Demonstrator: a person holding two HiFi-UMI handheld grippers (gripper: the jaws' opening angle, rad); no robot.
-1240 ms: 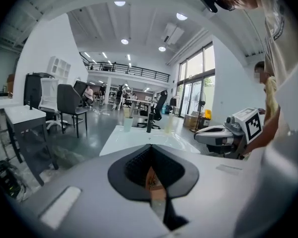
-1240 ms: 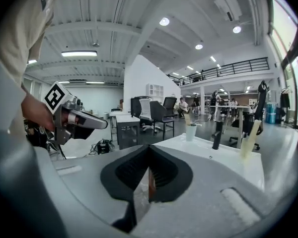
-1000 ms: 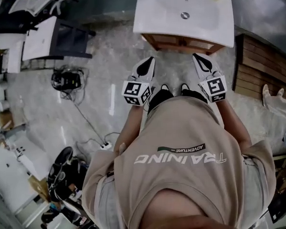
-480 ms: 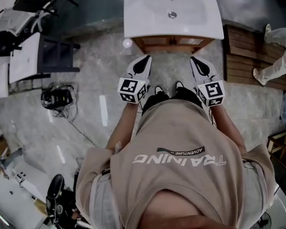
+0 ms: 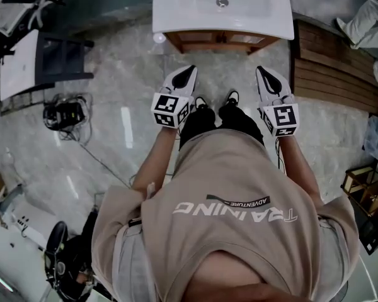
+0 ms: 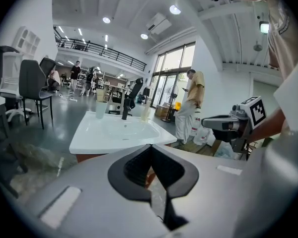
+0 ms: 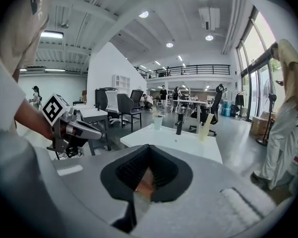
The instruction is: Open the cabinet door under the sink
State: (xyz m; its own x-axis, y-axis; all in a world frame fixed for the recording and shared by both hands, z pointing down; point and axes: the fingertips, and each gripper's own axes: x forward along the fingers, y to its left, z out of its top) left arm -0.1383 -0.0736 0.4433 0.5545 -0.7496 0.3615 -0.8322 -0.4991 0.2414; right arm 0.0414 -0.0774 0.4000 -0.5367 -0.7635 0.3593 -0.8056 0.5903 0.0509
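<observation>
left gripper (image 5: 189, 72): jaws together, empty | right gripper (image 5: 263, 72): jaws together, empty | cabinet door (image 5: 217, 41): under sink (image 5: 189, 8), ahead, well apart from both | risk: closed jaws would likely skid off its edge; where to grip was not visible from above

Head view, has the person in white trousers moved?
Yes. The person walked along the wooden platform, from its near end to its far end.

left claw (image 5: 188, 72): jaws together, empty | right claw (image 5: 264, 74): jaws together, empty | both pointing forward, apart
</observation>
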